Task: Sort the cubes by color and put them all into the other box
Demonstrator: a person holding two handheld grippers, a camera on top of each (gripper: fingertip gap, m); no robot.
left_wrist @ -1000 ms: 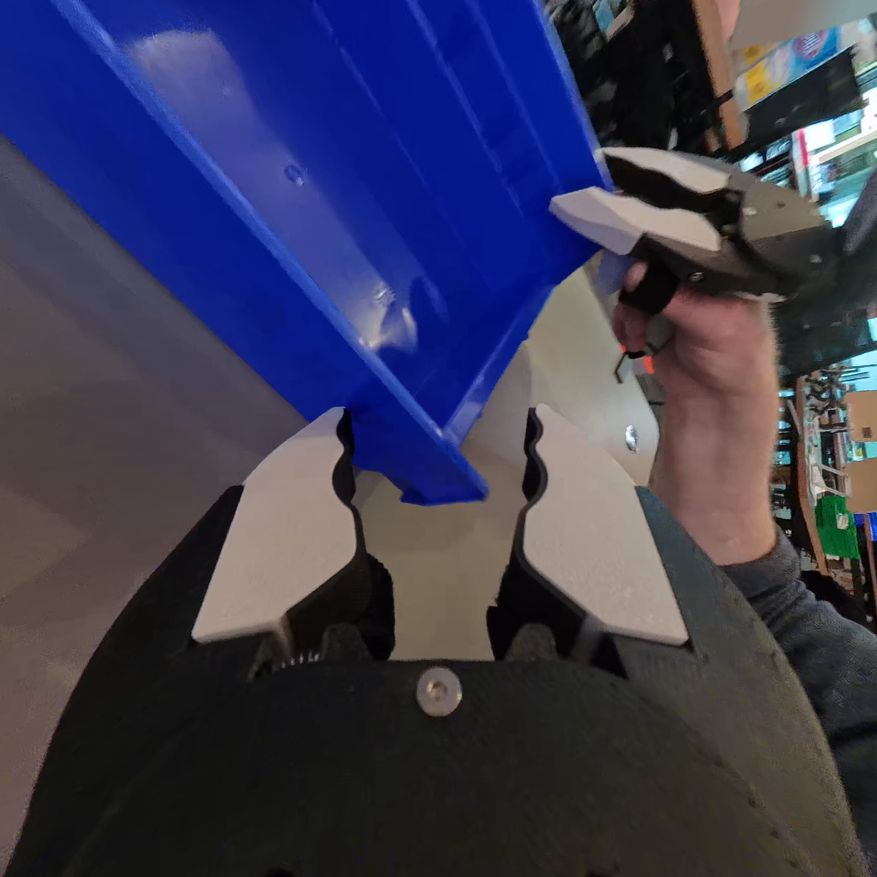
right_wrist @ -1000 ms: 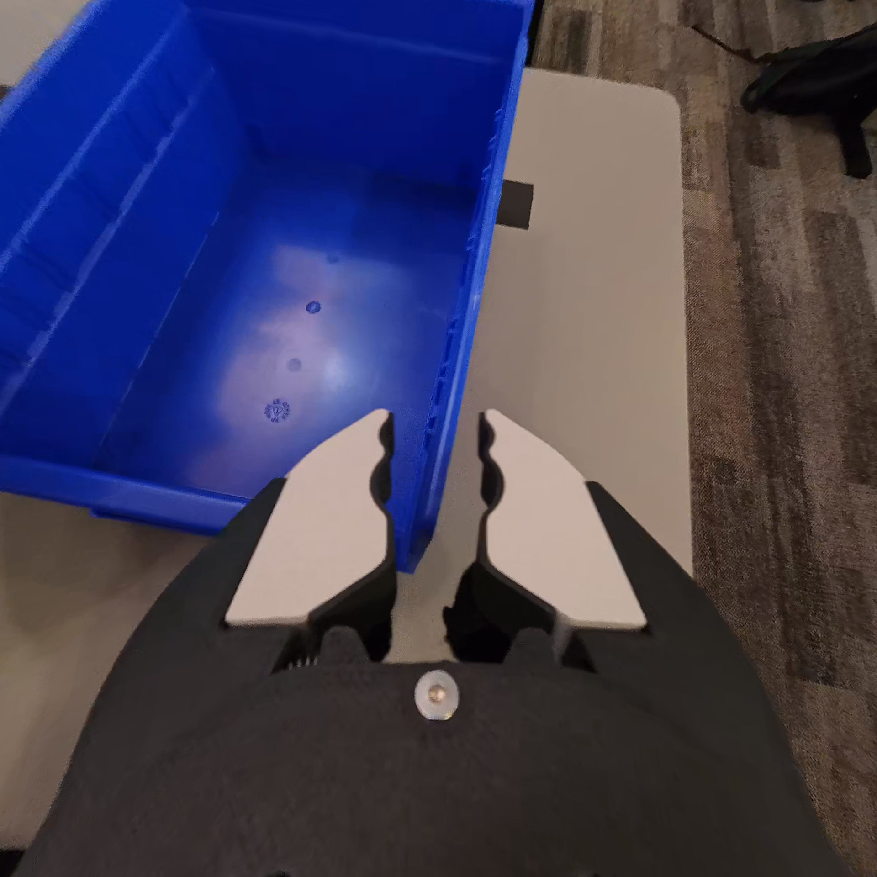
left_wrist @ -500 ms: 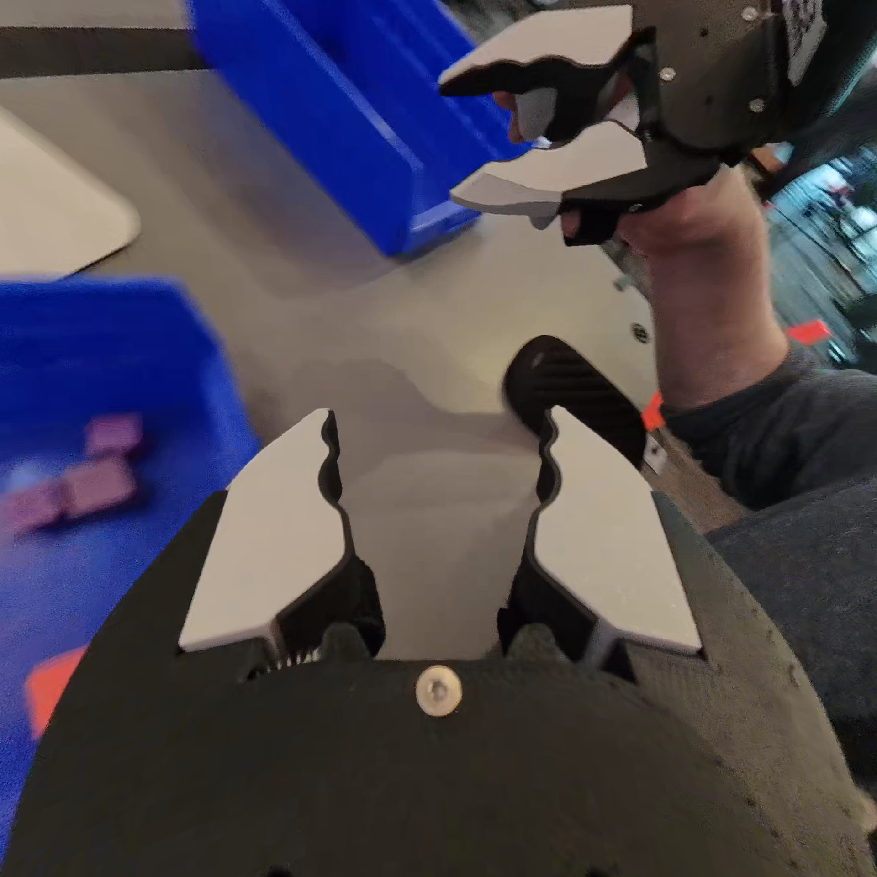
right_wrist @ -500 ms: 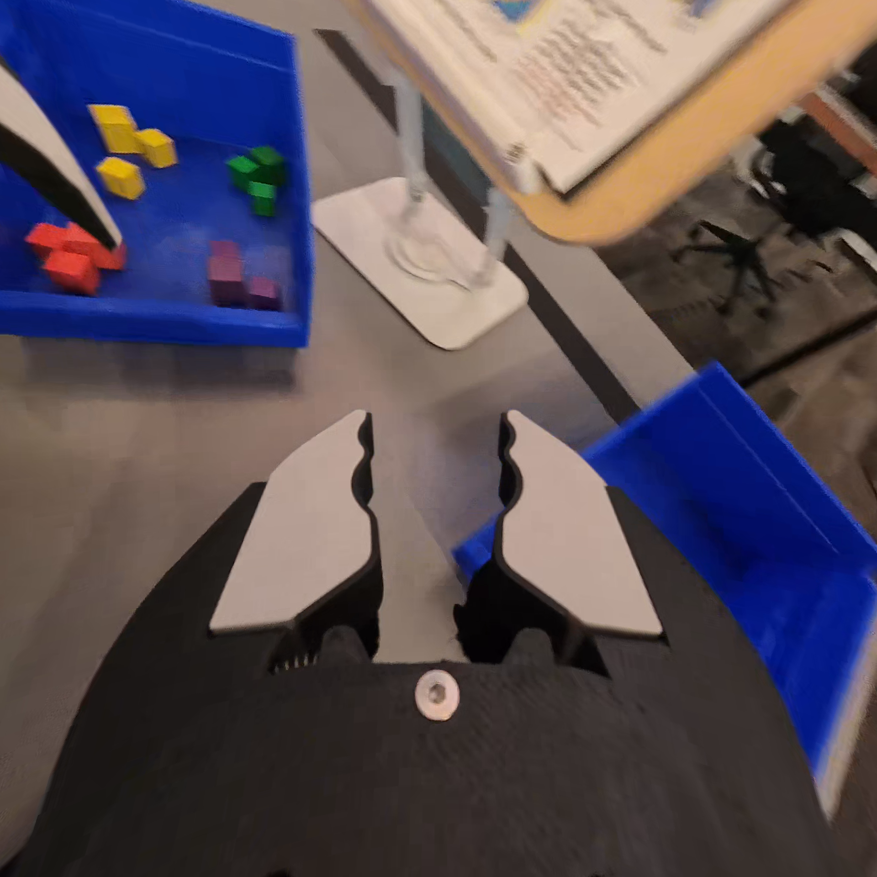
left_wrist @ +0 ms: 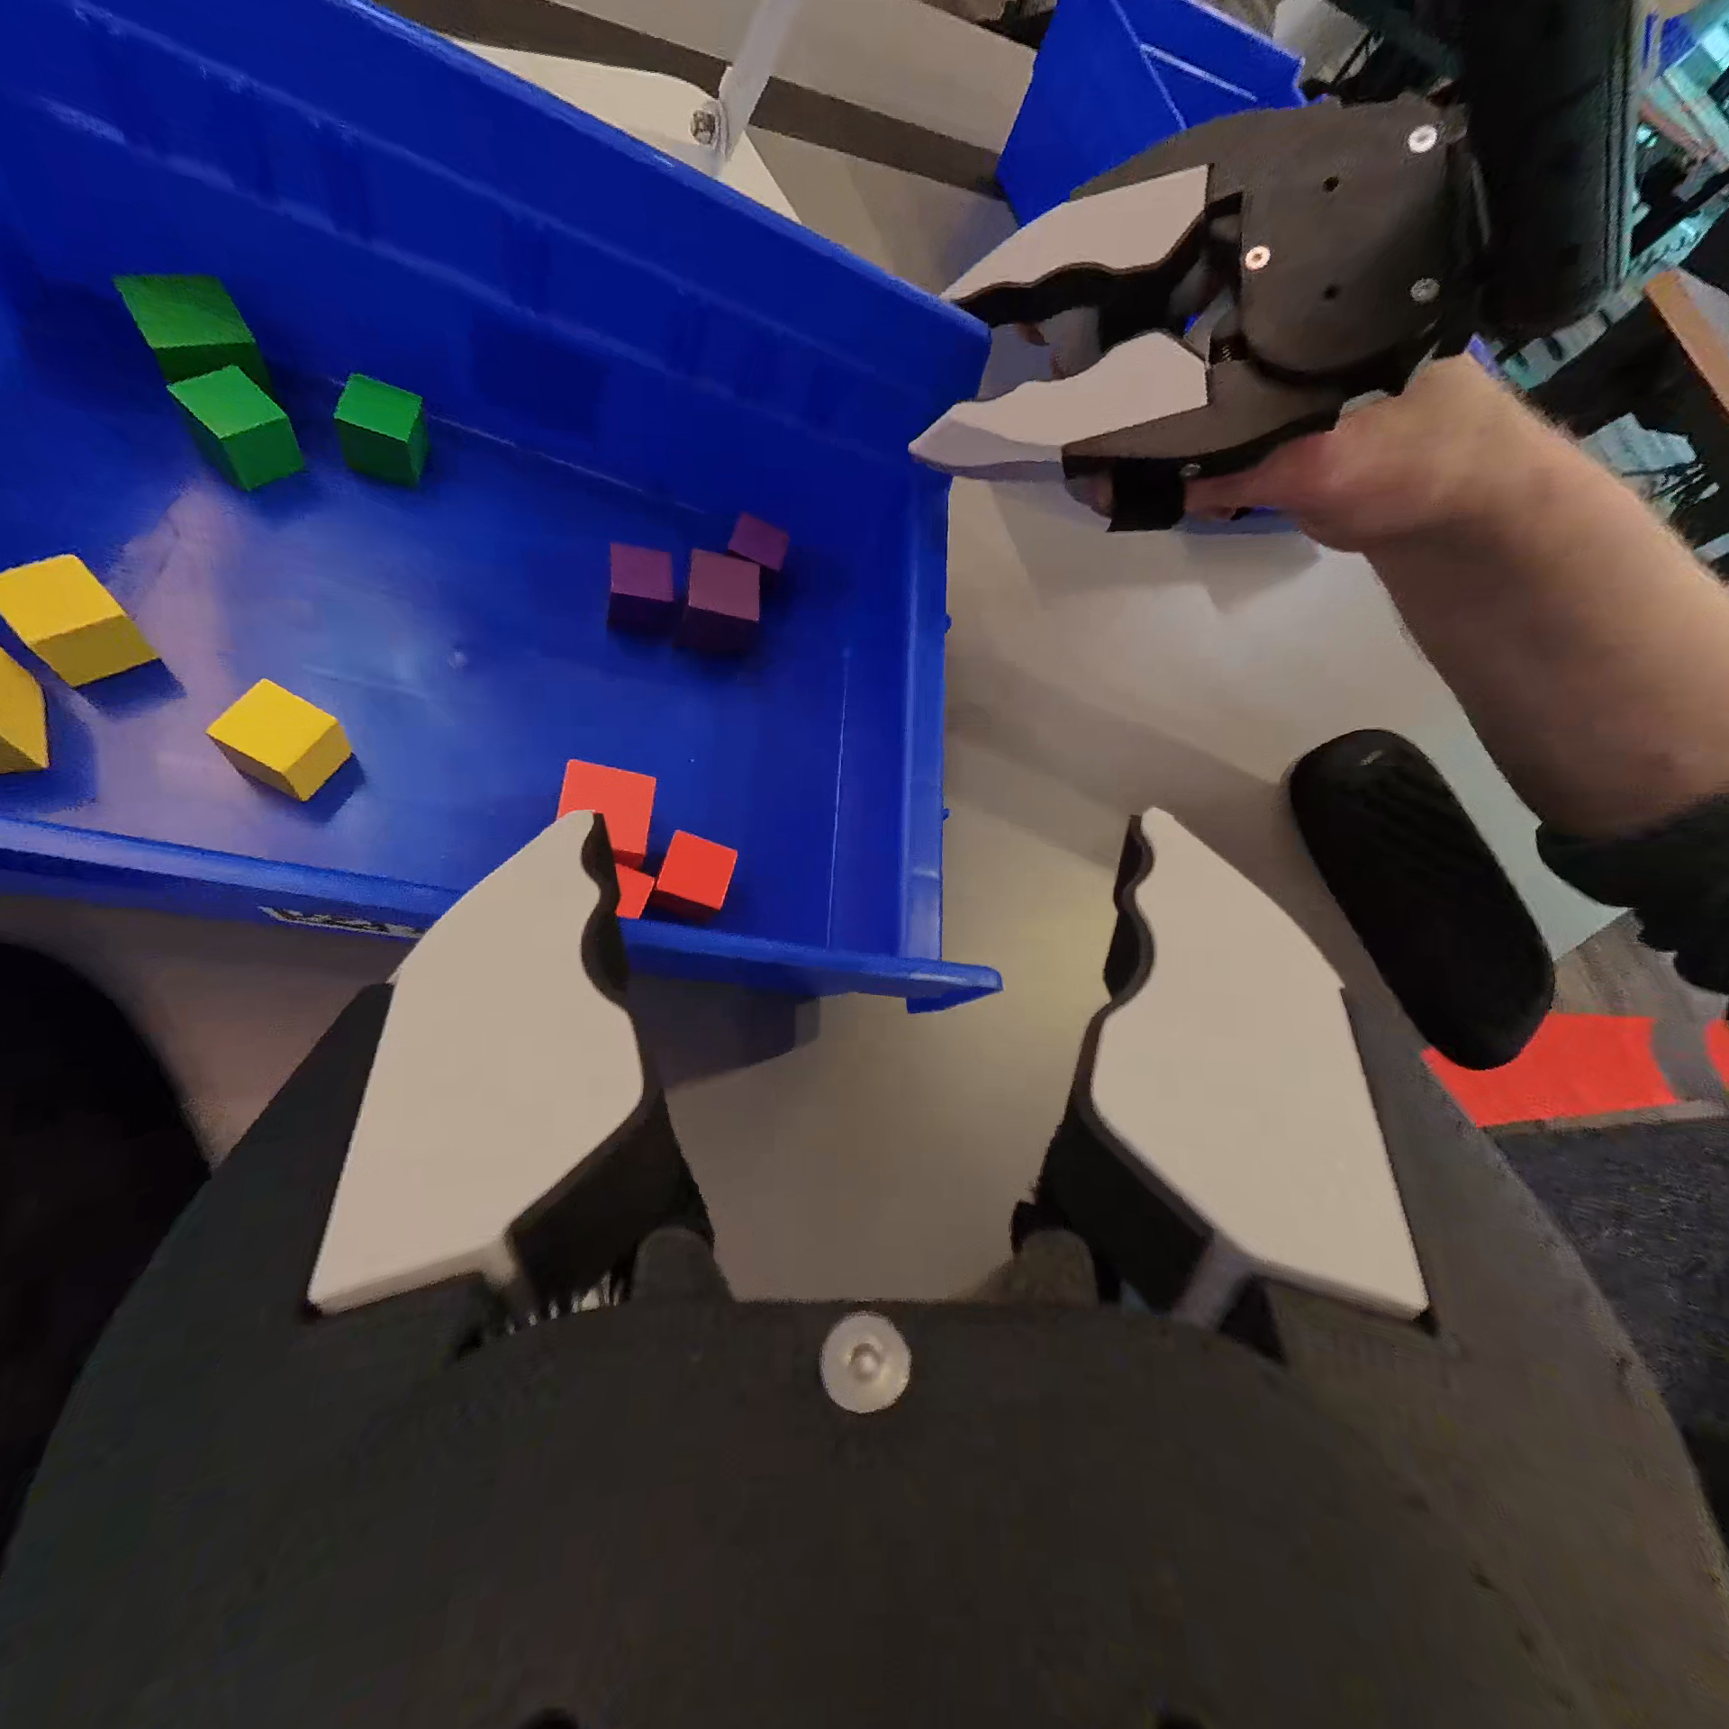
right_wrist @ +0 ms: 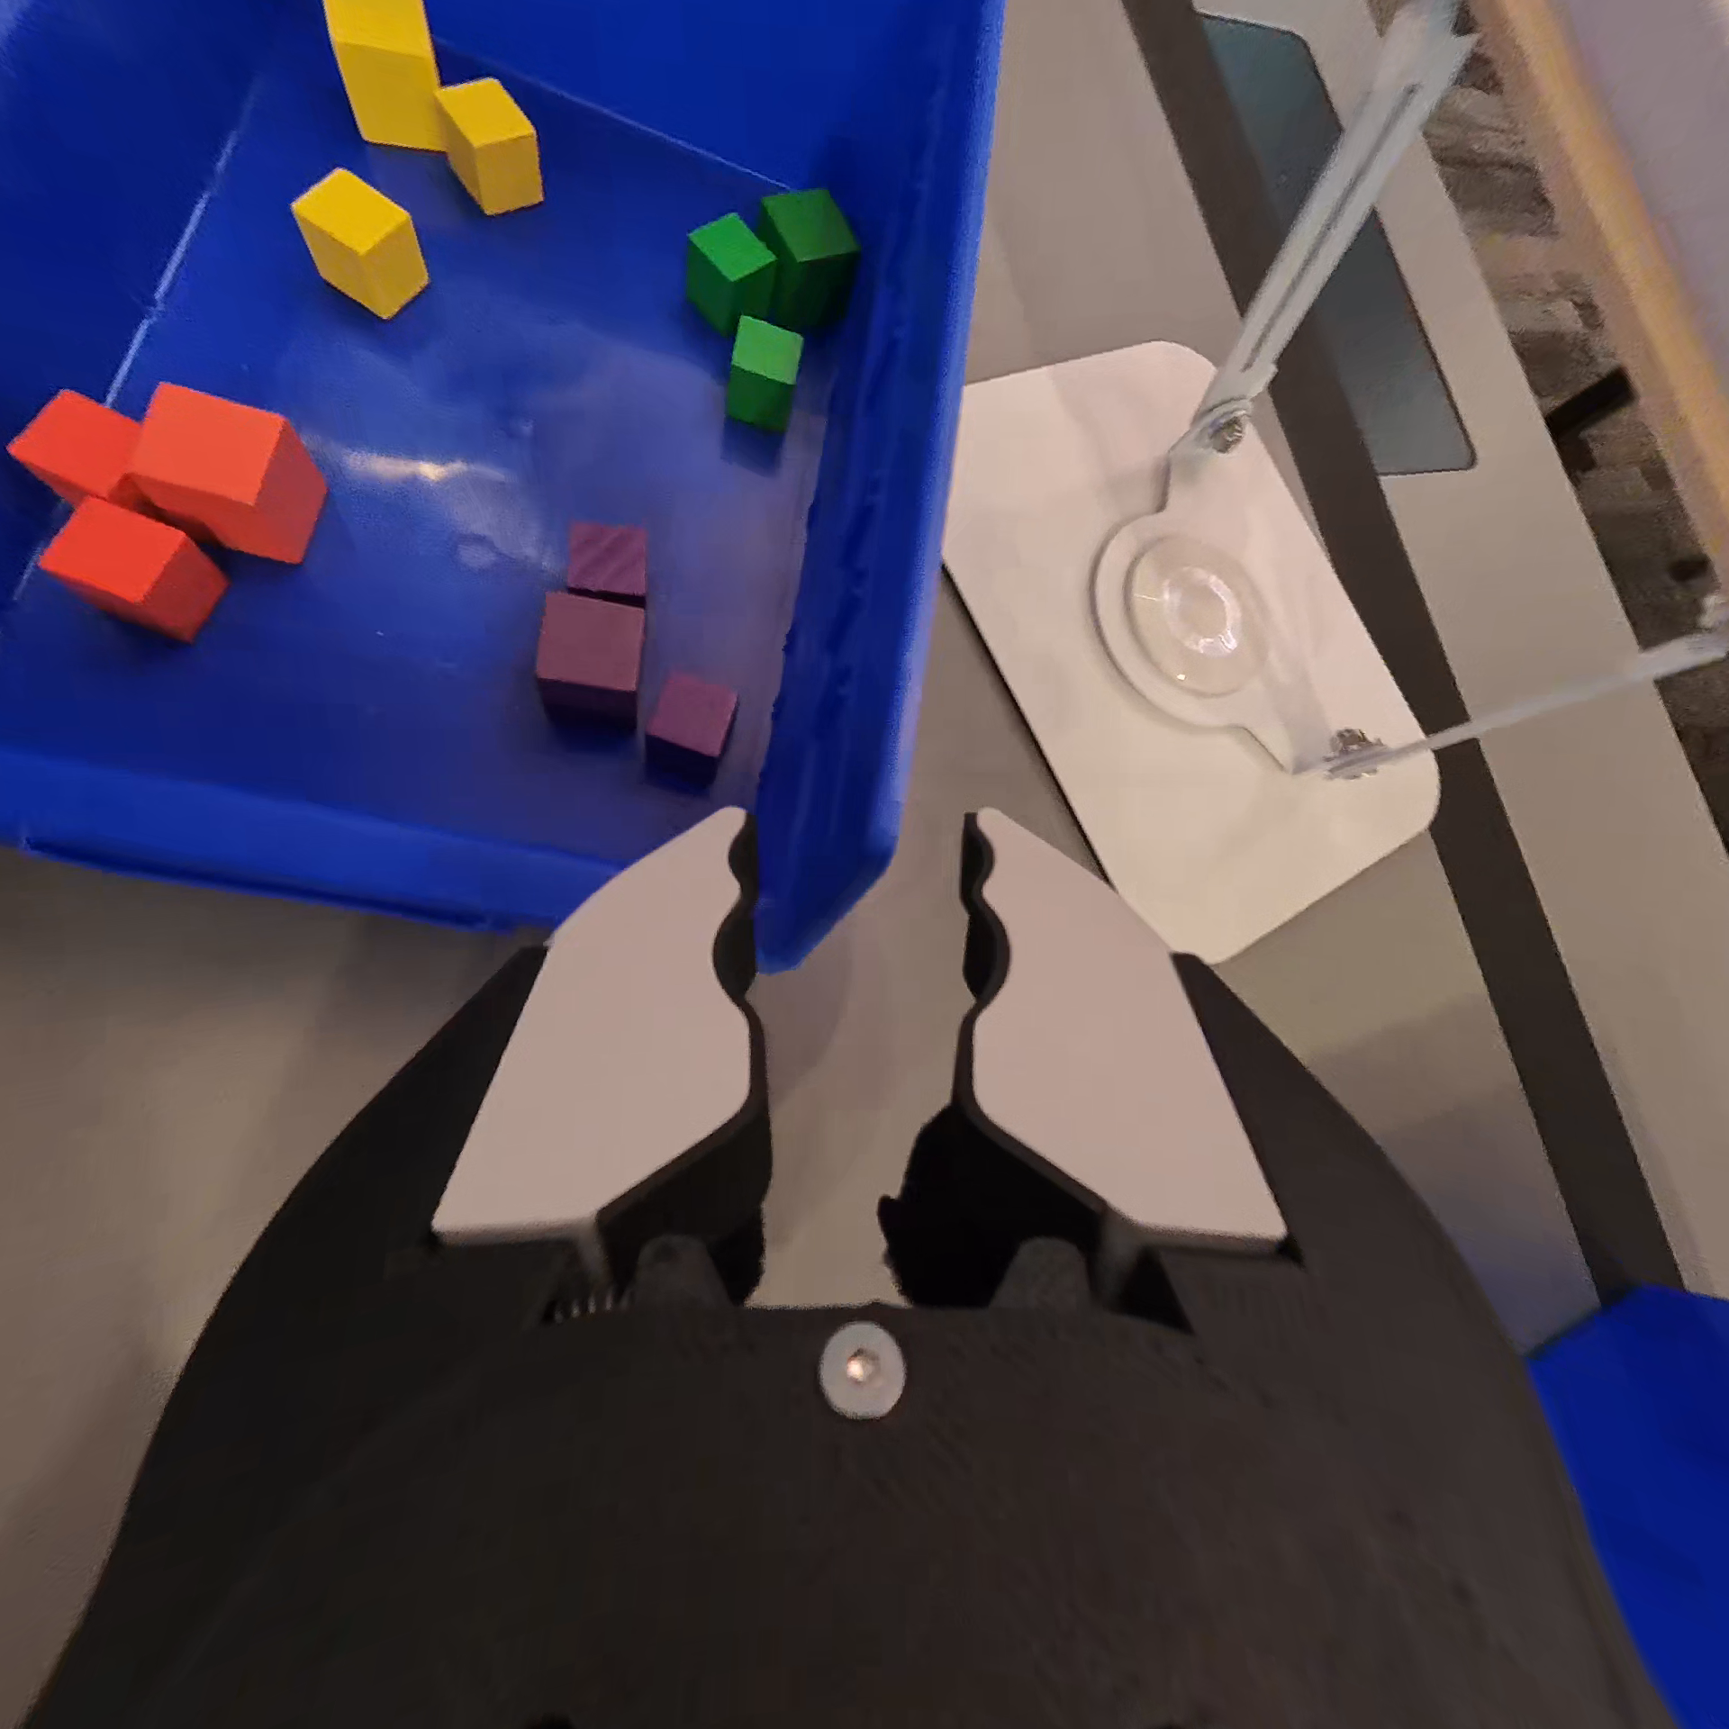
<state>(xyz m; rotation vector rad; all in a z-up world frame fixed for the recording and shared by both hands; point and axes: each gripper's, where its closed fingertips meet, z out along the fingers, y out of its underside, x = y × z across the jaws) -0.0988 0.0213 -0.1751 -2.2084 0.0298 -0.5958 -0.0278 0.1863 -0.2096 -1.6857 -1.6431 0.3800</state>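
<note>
grey table (left_wrist: 1076,674) – blue box (left_wrist: 926,655) seemingly between the apart fingers (right_wrist: 655,982); both grippers empty.

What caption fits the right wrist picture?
Open right gripper beside a blue box of colour-sorted cubes.

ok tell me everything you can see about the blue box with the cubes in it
The blue box is an open-topped, glossy plastic bin with ribbed walls, resting on the grey table. Inside, cubes sit grouped by colour: yellow cubes, green cubes, red cubes and purple cubes. The right gripper hangs open at one corner.
</note>
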